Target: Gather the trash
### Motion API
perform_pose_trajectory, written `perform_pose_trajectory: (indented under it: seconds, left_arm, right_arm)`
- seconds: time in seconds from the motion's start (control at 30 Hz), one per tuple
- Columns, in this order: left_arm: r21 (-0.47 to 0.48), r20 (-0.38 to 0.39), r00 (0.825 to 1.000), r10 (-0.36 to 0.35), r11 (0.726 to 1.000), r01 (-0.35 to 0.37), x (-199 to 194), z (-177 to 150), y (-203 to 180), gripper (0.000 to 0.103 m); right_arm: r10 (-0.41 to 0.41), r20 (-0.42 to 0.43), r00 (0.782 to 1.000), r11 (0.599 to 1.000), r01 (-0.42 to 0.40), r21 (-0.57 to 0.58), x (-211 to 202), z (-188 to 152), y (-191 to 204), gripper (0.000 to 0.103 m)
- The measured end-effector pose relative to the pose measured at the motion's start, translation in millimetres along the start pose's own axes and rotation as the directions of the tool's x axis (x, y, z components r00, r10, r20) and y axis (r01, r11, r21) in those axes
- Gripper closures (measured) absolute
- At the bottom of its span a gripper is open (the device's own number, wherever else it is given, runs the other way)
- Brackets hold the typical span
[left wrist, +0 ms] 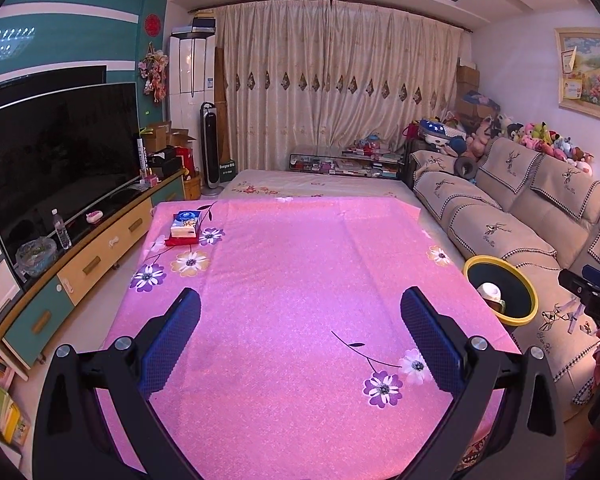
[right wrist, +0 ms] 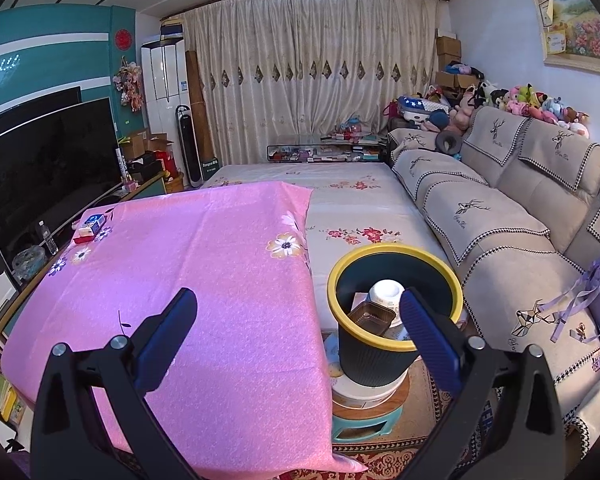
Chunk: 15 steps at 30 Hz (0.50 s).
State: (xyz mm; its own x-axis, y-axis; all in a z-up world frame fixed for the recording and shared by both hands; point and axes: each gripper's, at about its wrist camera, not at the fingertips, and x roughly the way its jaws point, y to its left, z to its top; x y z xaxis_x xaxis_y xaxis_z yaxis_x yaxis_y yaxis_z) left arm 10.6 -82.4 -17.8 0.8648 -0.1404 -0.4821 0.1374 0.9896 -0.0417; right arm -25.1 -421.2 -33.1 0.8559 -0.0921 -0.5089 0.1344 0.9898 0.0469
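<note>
Right, the left gripper (left wrist: 300, 308) hangs over the pink flowered tablecloth (left wrist: 292, 264), its blue-padded fingers (left wrist: 172, 340) spread wide apart with nothing but cloth between them. Over on the other side, the right gripper (right wrist: 298, 312) is just as wide open, one finger above the cloth edge and the other finger crossing in front of the trash bin (right wrist: 374, 360), hiding part of its near rim.

Now the bin itself: dark ribbed body, yellow rim, standing beside the table between it and the sofa (right wrist: 512, 216), perched on a white tub stacked on a teal stool (right wrist: 366, 426). Inside, a white cup (right wrist: 386, 294) sits mouth-down next to a brown plastic tray (right wrist: 370, 318), with some pale paper underneath that is hard to make out. How much more lies below them is hidden by the bin wall. From the left wrist view the trash bin (left wrist: 516, 300) peeks out past the table's right edge, only its upper part showing, the white cup (left wrist: 489, 291) just visible within.

Far across the tablecloth, near the back left corner, a tissue pack (left wrist: 185, 224) rests on a flat red item (left wrist: 180, 241) whose nature I cannot tell. Beyond that, the television (left wrist: 56, 160) runs off the left edge, a water bottle (left wrist: 62, 230) standing on its cabinet. At the far right edge a dark device marked "DAS" (left wrist: 598, 304) is cut off by the frame.
</note>
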Motion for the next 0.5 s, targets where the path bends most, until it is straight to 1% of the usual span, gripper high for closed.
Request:
perform_pose_trajectory:
  seconds: [0.5]
  left_arm:
    - [-0.005, -0.007, 1.000, 0.008, 1.000, -0.008, -4.2, -3.9, 3.3, 0.005]
  right_arm:
    - [0.010, -0.001, 1.000, 1.000, -0.010, -0.005, -2.6, -2.8, 7.2, 0.007]
